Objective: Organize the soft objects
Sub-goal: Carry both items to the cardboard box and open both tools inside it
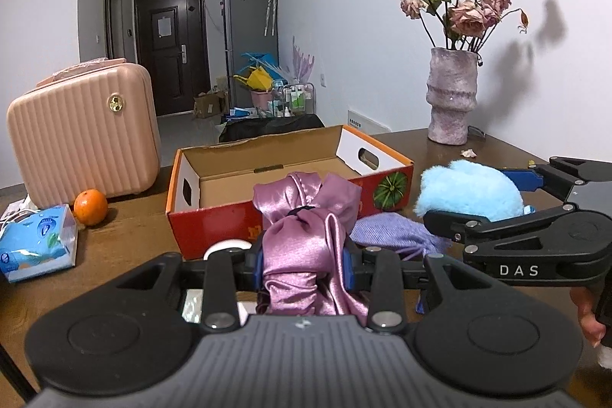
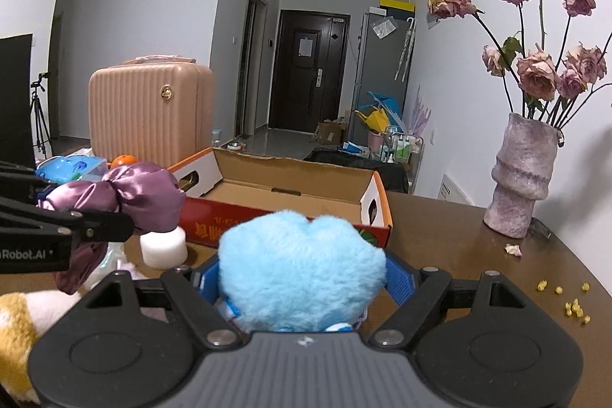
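The left gripper point(image 1: 304, 266) has its fingers closed on a purple satin bundle point(image 1: 306, 236), and the right gripper point(image 2: 302, 285) has its fingers closed on a blue plush toy point(image 2: 302, 266). Both are held just in front of the near wall of the open cardboard box point(image 1: 214, 217), which appears empty.

I judge the step in hand is to carry each soft thing over this near wall and release it inside. To do it well, lift first so the hanging cloth does not catch the edge, and put the two in different parts of the box.

The bundle's long axis runs from the gripper toward the box, its tied end pointing far. The toy looks round, so I cannot tell its axis.
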A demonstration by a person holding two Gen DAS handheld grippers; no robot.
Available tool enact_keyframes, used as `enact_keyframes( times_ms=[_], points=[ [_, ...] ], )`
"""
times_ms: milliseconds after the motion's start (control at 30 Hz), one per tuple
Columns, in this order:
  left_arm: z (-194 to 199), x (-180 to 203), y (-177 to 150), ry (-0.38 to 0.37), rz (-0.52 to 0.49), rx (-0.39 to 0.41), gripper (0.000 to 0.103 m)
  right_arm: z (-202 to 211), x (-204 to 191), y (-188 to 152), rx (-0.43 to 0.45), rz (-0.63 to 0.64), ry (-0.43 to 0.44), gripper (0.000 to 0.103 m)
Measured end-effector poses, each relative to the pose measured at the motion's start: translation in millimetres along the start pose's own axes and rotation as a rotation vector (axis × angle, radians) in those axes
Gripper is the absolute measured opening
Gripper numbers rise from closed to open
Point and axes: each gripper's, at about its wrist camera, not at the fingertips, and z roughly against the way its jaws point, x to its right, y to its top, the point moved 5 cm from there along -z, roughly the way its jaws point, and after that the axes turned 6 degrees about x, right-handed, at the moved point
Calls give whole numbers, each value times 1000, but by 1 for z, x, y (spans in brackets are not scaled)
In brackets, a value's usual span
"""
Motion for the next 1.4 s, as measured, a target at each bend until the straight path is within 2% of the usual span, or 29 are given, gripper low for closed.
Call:
enact_keyframes(
  times_ms=[867,1133,1400],
  points=[
    [-69,-20,56,48,22,61,36,-76,15,55,53,48,5,82],
    [-105,-39,67,87,41,54,36,-116,20,63,19,72,-13,82],
    [-151,-67,71,152,58,27,36,-160,25,74,29,42,-4,82]
  ],
)
